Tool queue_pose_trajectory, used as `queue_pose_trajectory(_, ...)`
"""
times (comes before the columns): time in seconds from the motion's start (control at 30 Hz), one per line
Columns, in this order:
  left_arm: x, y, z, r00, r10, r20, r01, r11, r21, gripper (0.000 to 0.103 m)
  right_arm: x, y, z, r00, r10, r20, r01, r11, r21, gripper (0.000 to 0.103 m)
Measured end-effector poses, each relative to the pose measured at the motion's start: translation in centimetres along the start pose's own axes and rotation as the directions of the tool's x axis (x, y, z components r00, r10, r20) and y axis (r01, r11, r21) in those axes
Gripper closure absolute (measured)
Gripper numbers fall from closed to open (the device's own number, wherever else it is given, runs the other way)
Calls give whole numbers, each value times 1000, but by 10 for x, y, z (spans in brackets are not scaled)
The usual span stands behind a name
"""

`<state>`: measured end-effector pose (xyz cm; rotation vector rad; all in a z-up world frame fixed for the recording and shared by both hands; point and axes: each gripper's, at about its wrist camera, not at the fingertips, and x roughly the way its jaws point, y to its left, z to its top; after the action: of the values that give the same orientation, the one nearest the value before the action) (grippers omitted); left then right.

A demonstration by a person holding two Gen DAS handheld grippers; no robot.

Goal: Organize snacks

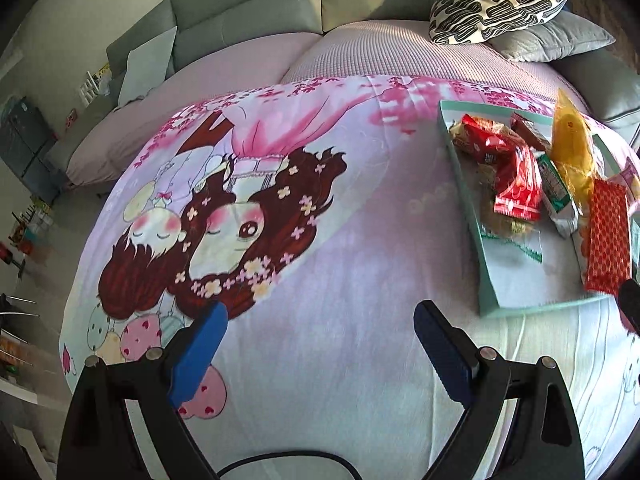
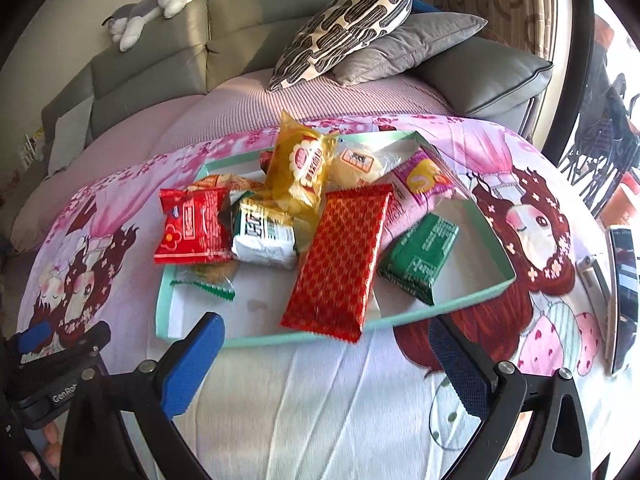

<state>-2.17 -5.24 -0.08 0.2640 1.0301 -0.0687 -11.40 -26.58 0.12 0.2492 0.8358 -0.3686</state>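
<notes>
A mint-green shallow box sits on a cartoon-print cloth and holds several snack packs. In it lie a long red patterned pack, a red pack, a yellow bag, a white-green pack, a dark green pack and a purple pack. My right gripper is open and empty just in front of the box. My left gripper is open and empty over bare cloth, left of the box.
The cloth covers a table in front of a grey sofa with patterned and grey cushions. A plush toy lies on the sofa back. A phone lies at the right edge.
</notes>
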Motion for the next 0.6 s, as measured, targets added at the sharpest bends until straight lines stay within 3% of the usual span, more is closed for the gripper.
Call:
queue_pose_trajectory(0.23,1,8,-12,1000,-24,-8,24,1000,-18,8,-3,0,-14,1000,-1,-14,1,1000,-9,0)
queue_pose_trajectory(0.6,7,15,-4,998,-59,25,60,997,-49,8,6,8,-16,1000,19,-19,-19,999,-26,0)
